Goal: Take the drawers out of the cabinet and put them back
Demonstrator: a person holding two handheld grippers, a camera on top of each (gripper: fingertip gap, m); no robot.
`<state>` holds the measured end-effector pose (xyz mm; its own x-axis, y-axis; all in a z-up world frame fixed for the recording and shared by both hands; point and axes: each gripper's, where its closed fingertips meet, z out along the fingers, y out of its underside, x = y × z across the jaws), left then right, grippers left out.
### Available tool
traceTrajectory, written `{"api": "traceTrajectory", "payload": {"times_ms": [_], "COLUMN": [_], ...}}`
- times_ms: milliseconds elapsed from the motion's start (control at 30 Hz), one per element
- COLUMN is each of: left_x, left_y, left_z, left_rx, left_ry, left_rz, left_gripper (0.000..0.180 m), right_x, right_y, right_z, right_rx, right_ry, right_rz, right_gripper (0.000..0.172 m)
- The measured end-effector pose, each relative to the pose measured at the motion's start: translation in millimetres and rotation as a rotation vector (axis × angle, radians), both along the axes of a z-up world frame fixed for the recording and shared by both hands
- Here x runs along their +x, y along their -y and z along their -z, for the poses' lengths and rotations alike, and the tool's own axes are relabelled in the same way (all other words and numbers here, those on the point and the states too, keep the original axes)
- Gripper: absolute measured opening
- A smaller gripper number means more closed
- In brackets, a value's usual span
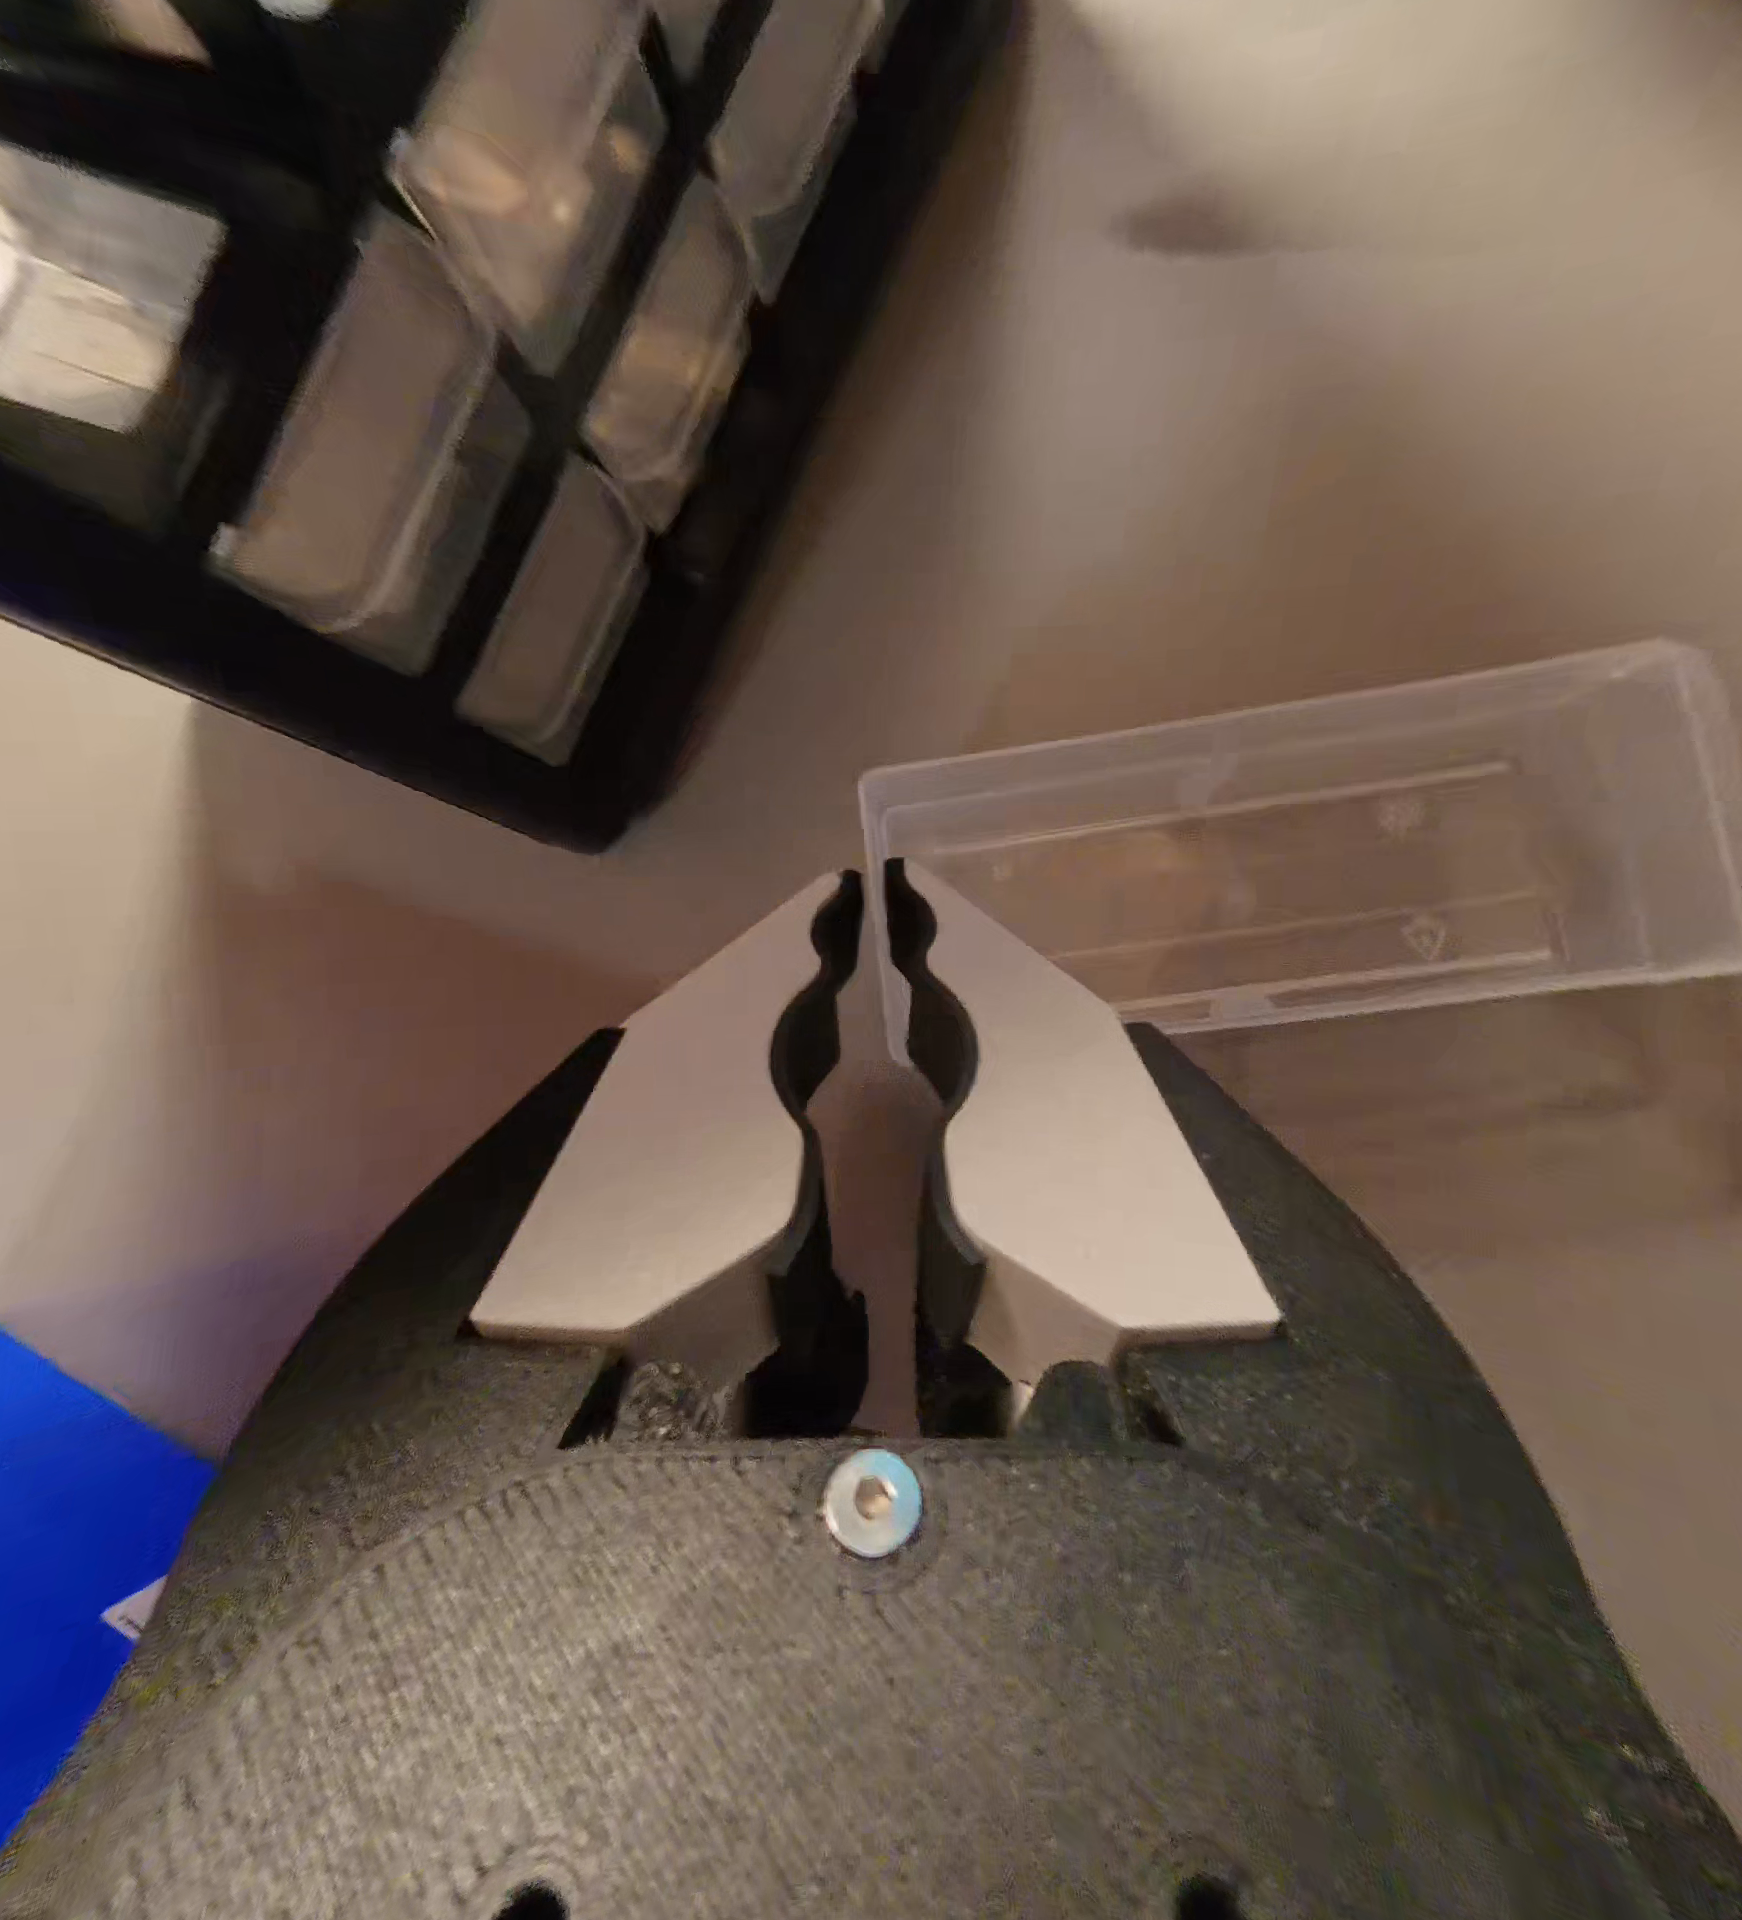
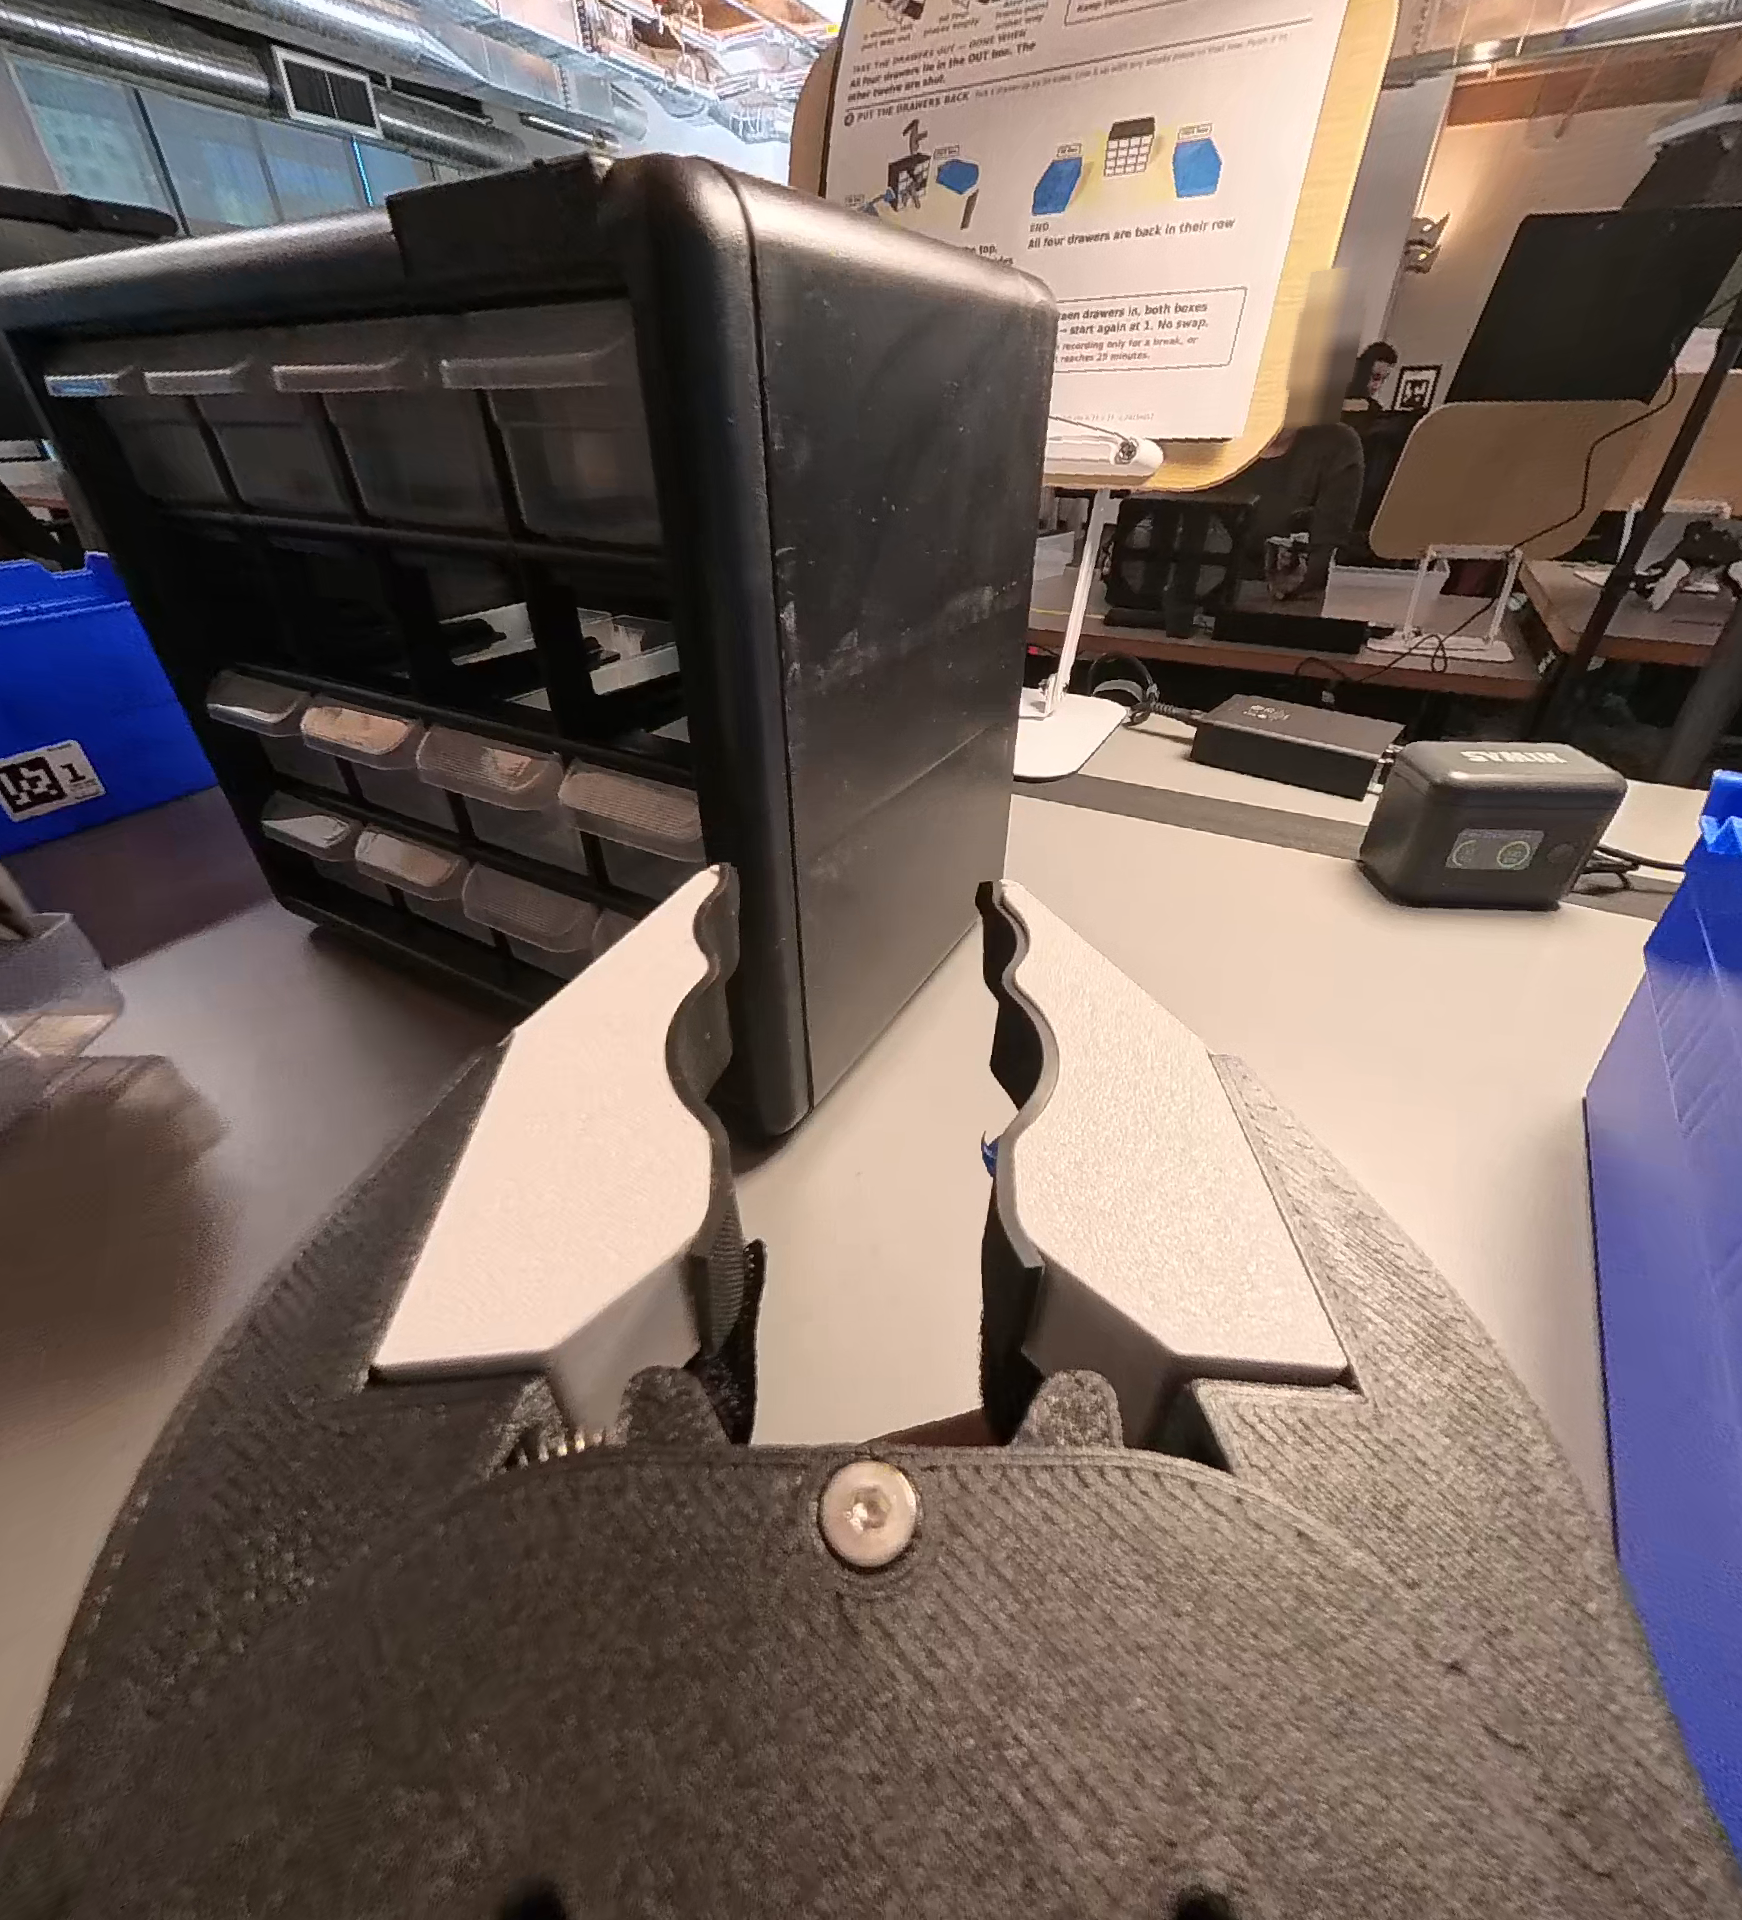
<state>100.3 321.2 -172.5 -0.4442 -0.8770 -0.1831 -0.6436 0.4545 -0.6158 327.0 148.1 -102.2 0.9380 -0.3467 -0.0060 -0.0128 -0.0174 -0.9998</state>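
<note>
My left gripper (image 1: 874, 883) is shut on the end wall of a clear plastic drawer (image 1: 1366, 852) and holds it above the table, its shadow below it. The drawer extends to the right of the fingertips. The black cabinet (image 1: 586, 800) lies up and to the left in this view, with several clear drawers in it. In the right wrist view the cabinet (image 2: 888, 623) stands upright; its second row of slots (image 2: 410, 613) is open and dark. My right gripper (image 2: 851, 894) is open and empty, close to the cabinet's right front corner. The held drawer (image 2: 5, 997) shows at that view's left edge.
A blue bin (image 2: 15, 675) with a tag stands left of the cabinet; it also shows in the left wrist view (image 1: 15, 1507). Another blue bin (image 2: 1729, 1247) stands at the right. A dark power box (image 2: 1490, 821) and an instruction board (image 2: 1085, 208) are behind.
</note>
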Motion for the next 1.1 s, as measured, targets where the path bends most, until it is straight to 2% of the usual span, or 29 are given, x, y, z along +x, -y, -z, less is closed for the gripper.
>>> {"api": "traceTrajectory", "payload": {"times_ms": [33,100,200,333,433,500,600,733,833,967,1100], "left_x": [5,11,8,-18,-35,-39,-41,-40,-41,-46,-53], "left_y": [-1,-4,4,58,105,119,122,122,115,113,124], "left_z": [-3,-13,-36,-54,-47,-33,-6,12,18,15,-14], "left_rx": [0.006,0.014,0.013,-0.099,-0.209,-0.193,-0.057,0.071,0.169,0.207,0.109], "left_ry": [0.025,0.092,0.220,0.303,0.275,0.238,0.183,0.158,0.151,0.170,0.272], "left_rz": [-0.014,-0.051,-0.099,-0.075,-0.039,-0.051,-0.070,-0.050,-0.033,0.017,0.109], "left_gripper": [0.013,0.030,0.036,0.041,0.044,0.046,0.047,0.038,0.023,0.016,0.016], "right_x": [1,2,3,3,4,3,2,2,2,3,3], "right_y": [0,0,0,0,0,-1,-1,-1,0,0,0], "right_z": [0,0,1,2,2,3,3,3,3,3,1], "right_rx": [0.000,-0.001,-0.003,-0.005,-0.007,-0.011,-0.008,-0.005,-0.001,0.000,0.003], "right_ry": [-0.001,-0.008,-0.019,-0.025,-0.030,-0.036,-0.047,-0.050,-0.055,-0.065,-0.061], "right_rz": [0.001,0.001,-0.004,-0.005,-0.004,-0.007,-0.013,-0.015,-0.016,-0.022,-0.035], "right_gripper": [0.049,0.049,0.049,0.049,0.049,0.049,0.049,0.049,0.049,0.049,0.049]}}
